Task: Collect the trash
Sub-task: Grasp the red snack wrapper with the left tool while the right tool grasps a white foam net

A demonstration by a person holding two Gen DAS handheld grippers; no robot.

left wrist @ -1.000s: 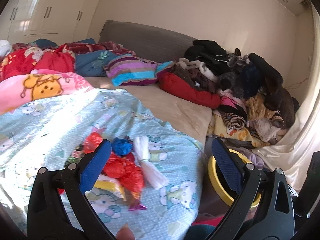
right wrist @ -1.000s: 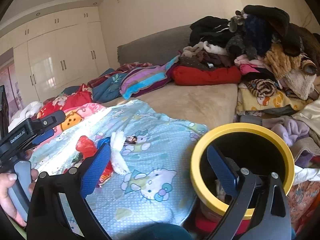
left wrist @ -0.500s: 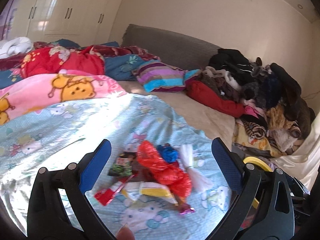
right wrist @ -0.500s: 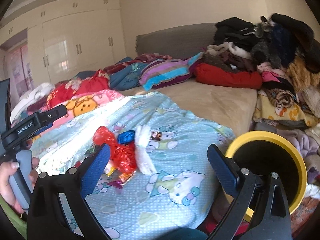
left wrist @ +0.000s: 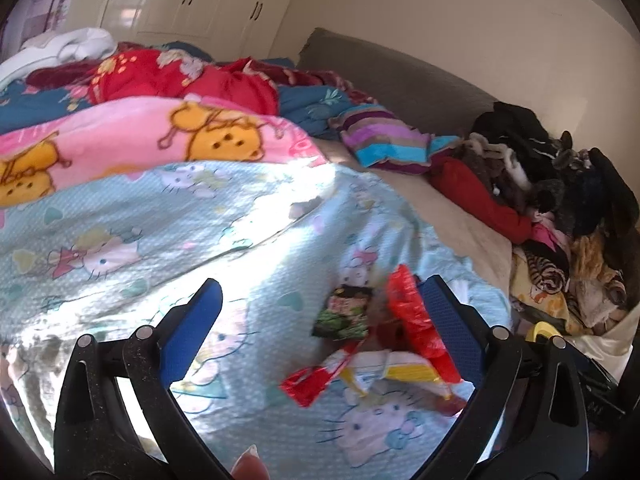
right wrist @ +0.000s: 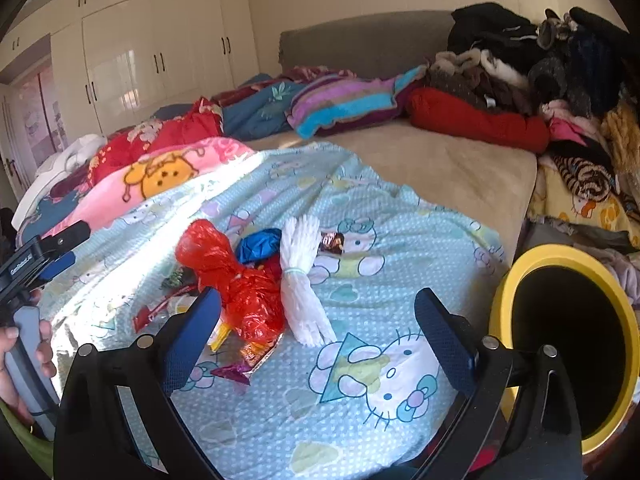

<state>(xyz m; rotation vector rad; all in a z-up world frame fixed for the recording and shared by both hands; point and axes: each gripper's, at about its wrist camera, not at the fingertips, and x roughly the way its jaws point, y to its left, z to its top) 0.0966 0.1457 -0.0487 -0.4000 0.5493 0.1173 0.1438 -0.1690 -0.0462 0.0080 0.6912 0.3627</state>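
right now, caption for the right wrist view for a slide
Open right tool over bed trash: red bag, white bundle, yellow bin beside.

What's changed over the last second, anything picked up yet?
Nothing picked up. The left gripper has swung left across the bed, so the trash pile now sits by its right finger, the red plastic bag partly behind it. The right gripper has turned left too, shifting the yellow bin to the view's right edge. Both stay open; the trash lies as before.

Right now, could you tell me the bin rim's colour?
Yellow; the bin rim shows best in the right wrist view.
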